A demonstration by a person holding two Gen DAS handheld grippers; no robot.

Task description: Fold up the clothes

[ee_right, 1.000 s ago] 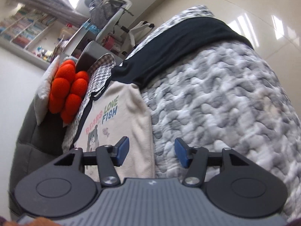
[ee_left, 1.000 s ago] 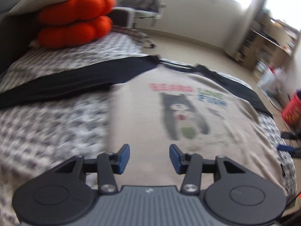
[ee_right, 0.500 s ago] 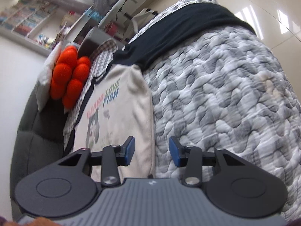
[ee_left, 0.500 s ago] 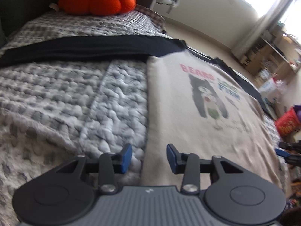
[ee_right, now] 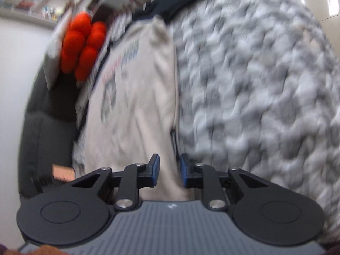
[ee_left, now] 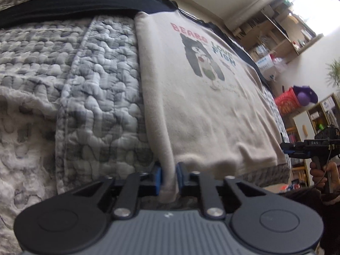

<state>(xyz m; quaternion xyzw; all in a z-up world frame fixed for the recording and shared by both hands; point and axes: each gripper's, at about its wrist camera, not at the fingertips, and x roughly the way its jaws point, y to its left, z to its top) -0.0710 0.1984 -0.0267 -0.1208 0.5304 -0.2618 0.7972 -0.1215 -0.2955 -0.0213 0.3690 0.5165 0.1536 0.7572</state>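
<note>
A beige shirt (ee_left: 201, 106) with a bear print and black sleeves lies flat on a grey quilted bedspread (ee_left: 74, 85). In the left wrist view my left gripper (ee_left: 169, 178) is at the shirt's near left hem corner. Its jaws are closing, and the blue pads pinch a bunched fold of the fabric. The right wrist view is blurred. There my right gripper (ee_right: 169, 170) straddles the shirt's (ee_right: 138, 106) near right edge, its jaws closing with fabric between the pads but not clearly pressed. The right gripper (ee_left: 285, 148) also shows at the shirt's far hem corner.
An orange knotted cushion (ee_right: 81, 44) rests against a dark sofa back (ee_right: 46, 116) beyond the shirt's collar. A hand (ee_left: 318, 170) holds the right gripper's handle. Shelves (ee_left: 276, 27) and a red basket (ee_left: 285, 103) stand past the bed's edge.
Both grippers tipped down and came in to the shirt's hem. Their jaws narrowed from wide open, the left one onto the left corner's fabric, the right one around the right edge.
</note>
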